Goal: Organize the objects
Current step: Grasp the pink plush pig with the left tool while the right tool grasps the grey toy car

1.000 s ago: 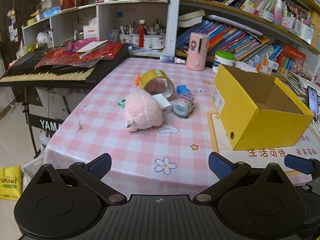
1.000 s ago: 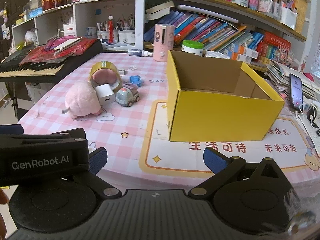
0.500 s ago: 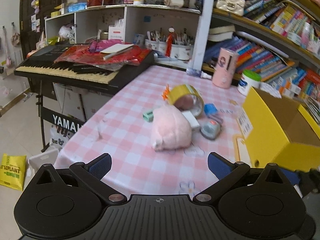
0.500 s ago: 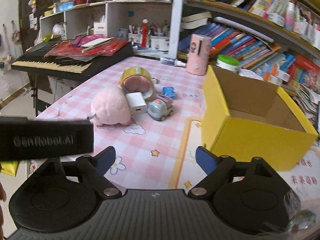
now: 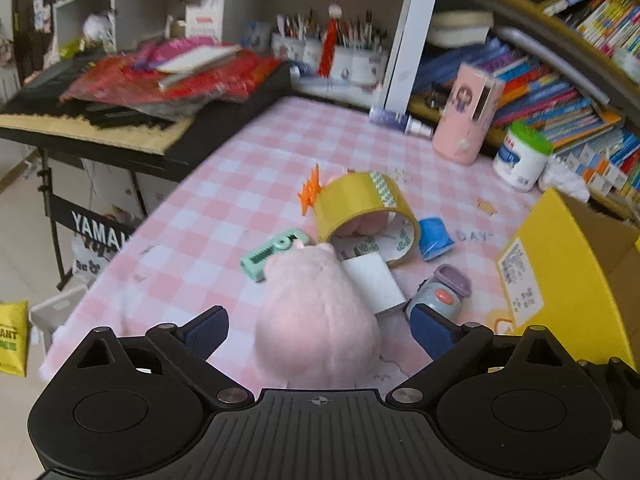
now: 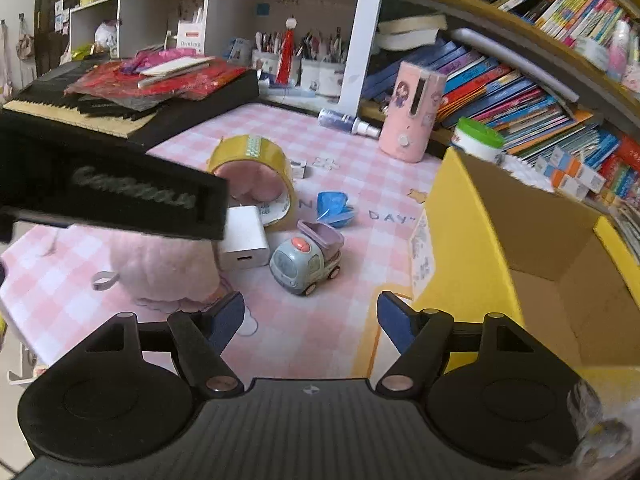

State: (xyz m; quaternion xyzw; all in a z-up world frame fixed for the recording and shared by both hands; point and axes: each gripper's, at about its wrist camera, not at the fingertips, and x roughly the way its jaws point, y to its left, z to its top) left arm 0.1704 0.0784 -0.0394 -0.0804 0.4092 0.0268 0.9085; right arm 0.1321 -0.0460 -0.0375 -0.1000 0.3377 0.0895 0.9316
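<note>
Left gripper (image 5: 318, 332), its jaws just narrowing yet still wide apart, straddles the pink plush (image 5: 316, 320) without pressing it, while we see the right gripper (image 6: 310, 316), jaws closing on nothing, near the toy truck (image 6: 306, 262) left of the yellow box (image 6: 472, 248).

A table (image 6: 352, 148) is being covered by a pink-and-white checked cloth. A black keyboard (image 5: 92, 120) on a stand is being kept at its left edge, red papers being piled on top. White cubby shelves (image 6: 168, 12) are being used for pen cups (image 6: 316, 68). Wooden bookshelves (image 6: 516, 36) are being filled with colourful books. Pale floor tiles (image 5: 20, 248) are being lit by daylight.
</note>
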